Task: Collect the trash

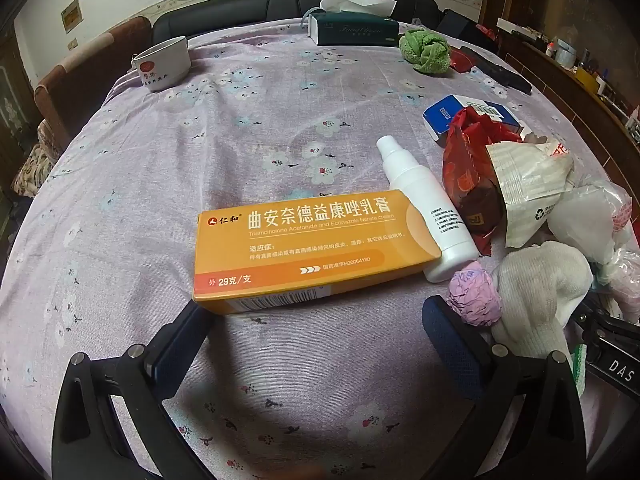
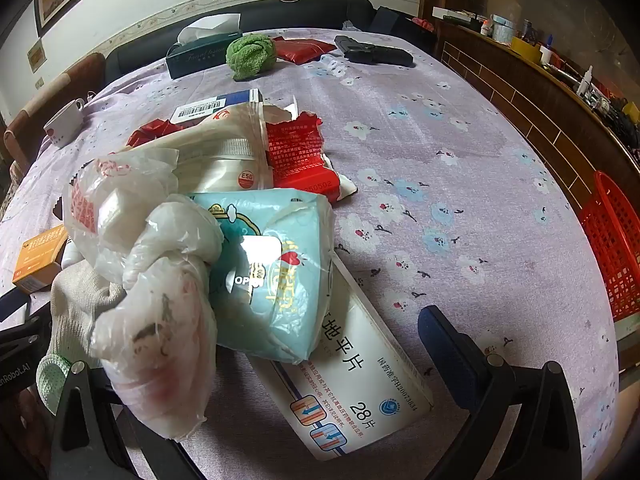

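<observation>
Both hand-held grippers stand with their jaws wide apart and clamp nothing. Left hand-held gripper hangs over the bench, tilted downward, its two dark fingers framing a bare patch of the lilac flowered cloth just in front of the orange ointment box, which lies flat. Leaning on that box's right end is a white spray bottle on its side. To the right of the orange box sits the trash heap: a crumpled pink paper ball, a white knitted sock, a red wrapper and a torn pale bag, with a blue and white carton behind them.

Right hand-held gripper hovers over the same heap from the other side; its left finger is hidden under a crumpled clear plastic bag, so nothing can be said of that fingertip's contact. A light-blue tissue pack lies on a white tablet box between the fingers.

Far beyond the orange box stand a white cup, a dark tissue box and a green cloth bundle. A red basket stands off the bench edge at the right
</observation>
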### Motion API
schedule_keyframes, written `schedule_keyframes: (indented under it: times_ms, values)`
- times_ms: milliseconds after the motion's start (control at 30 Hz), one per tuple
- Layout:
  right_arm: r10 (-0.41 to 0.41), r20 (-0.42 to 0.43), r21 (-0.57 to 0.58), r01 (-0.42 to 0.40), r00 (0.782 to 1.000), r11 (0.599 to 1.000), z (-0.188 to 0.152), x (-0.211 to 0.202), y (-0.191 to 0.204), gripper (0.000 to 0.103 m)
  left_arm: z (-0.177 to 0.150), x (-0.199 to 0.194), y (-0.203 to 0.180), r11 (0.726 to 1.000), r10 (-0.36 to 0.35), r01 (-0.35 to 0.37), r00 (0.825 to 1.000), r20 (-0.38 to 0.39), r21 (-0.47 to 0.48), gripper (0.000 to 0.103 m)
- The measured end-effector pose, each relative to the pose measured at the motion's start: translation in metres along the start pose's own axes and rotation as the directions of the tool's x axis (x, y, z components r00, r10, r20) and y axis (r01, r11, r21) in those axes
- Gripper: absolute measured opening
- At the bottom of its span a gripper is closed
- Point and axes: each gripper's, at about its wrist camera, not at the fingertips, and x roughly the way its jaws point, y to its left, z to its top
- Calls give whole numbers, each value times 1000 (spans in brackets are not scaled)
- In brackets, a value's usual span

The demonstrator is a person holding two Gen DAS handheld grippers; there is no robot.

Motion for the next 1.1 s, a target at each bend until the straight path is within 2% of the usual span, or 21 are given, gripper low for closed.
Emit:
schedule_keyframes:
  times_ms: [433,600,767,933,1000,1100]
  values:
    - [1,-1,1,-1,1000,1000,0,0,0,103,0,0,1,1000,2,-2,1000,1,-3,103]
    - [1,-1,1,-1,1000,1000,0,0,0,103,-3,-6,0,1000,23,-23,1000,17,3,103]
    - [0,-1,0,0,1000,1000,0,1,1,103,-11,-38,-2,999,34,-36,991,130,12,103]
    - [35,-28,-53,-37,999,998,-2,-3,1,102,-27,-74,8,998,67,-63,966,250,-26,103]
    - [20,15,-86,-19,1000,996,-8,-16,4,99,-32,-88,12,998,53,-40,957,284,-50,103]
    - [20,126,-147,-1,992,989,-14,-50,2,99,-40,-111,10,997,48,-23,933,356,-74,103]
